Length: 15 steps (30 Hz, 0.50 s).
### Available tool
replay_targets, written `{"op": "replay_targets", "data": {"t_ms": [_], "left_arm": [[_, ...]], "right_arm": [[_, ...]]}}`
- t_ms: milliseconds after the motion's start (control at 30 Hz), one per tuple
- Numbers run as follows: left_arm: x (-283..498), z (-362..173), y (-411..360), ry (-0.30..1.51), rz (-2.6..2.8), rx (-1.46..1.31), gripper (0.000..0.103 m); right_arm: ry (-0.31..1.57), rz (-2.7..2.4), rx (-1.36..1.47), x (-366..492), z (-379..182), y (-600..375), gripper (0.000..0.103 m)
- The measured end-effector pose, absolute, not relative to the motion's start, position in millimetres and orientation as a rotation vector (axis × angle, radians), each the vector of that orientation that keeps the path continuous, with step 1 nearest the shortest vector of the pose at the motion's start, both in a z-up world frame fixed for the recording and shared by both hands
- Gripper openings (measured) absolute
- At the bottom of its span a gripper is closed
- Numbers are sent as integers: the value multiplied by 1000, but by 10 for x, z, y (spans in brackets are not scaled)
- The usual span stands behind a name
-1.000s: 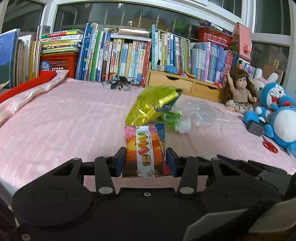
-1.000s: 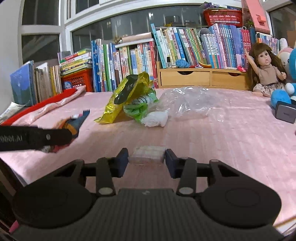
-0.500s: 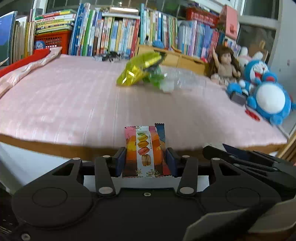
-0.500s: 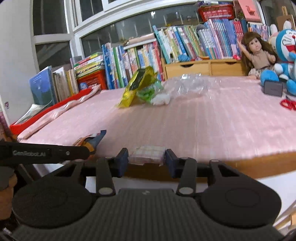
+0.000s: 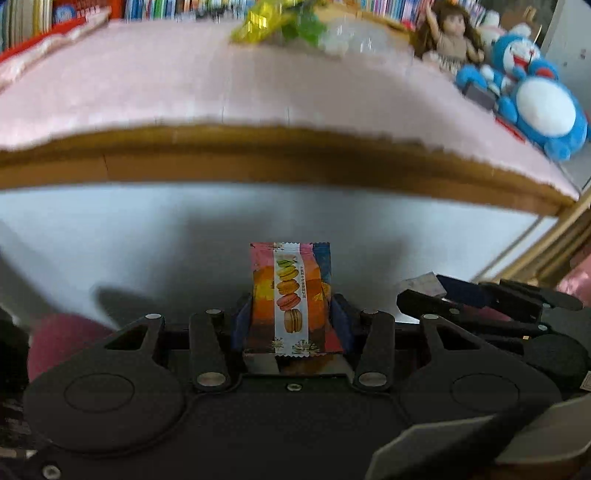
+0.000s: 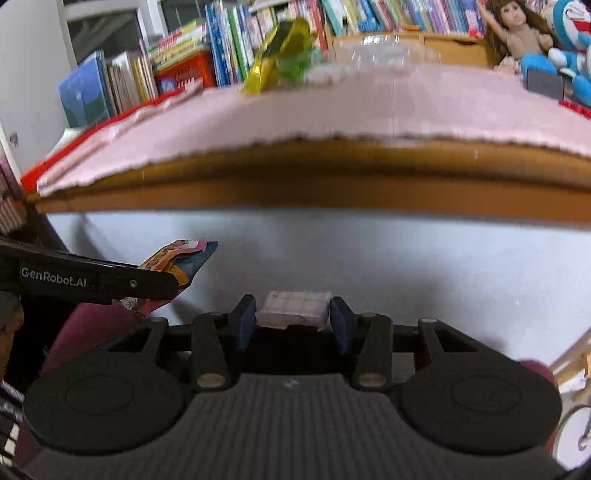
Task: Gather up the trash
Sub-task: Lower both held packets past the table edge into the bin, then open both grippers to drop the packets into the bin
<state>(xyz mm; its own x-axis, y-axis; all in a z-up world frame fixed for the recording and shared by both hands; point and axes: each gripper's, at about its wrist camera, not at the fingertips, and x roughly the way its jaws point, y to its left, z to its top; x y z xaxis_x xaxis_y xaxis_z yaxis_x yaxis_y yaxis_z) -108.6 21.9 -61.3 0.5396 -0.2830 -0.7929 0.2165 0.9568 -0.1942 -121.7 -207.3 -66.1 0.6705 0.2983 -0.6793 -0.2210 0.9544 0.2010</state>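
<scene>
Trash is held in both grippers: the macaron wrapper point(image 5: 290, 295) stands upright in the lower middle of the left wrist view, pinched at its sides by the left gripper point(image 5: 291, 321), whose jaws are partly closed and pressing on it. In the right wrist view the small pale packet point(image 6: 294, 309) sits in the lower middle of the frame, clamped crosswise in the right gripper point(image 6: 293, 323), its jaws likewise partly closed on it. The left gripper with its wrapper also shows at the left edge of that view. Both point at the white front below the table edge point(image 6: 332, 173), which crosses the middle of each frame. On the pink cloth point(image 5: 258, 85) at the upper middle lie a yellow bag point(image 6: 275, 51) and a clear plastic bag point(image 6: 384, 51), blurred; a doll point(image 6: 517, 29) sits at upper right.
</scene>
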Motion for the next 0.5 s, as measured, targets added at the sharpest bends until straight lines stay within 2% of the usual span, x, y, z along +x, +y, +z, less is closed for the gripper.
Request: {"op": "replay_targets", "data": {"t_ms": [333,500], "left_arm": [[-1169,-1017,189,1132,-311,-66,44],[-1184,-1086,179,1153,-310,-45,44]], "right_arm": [[895,297,100,-1337,-901,-2025,51],[915,302,97,-1350,-941,-2005,52]]}}
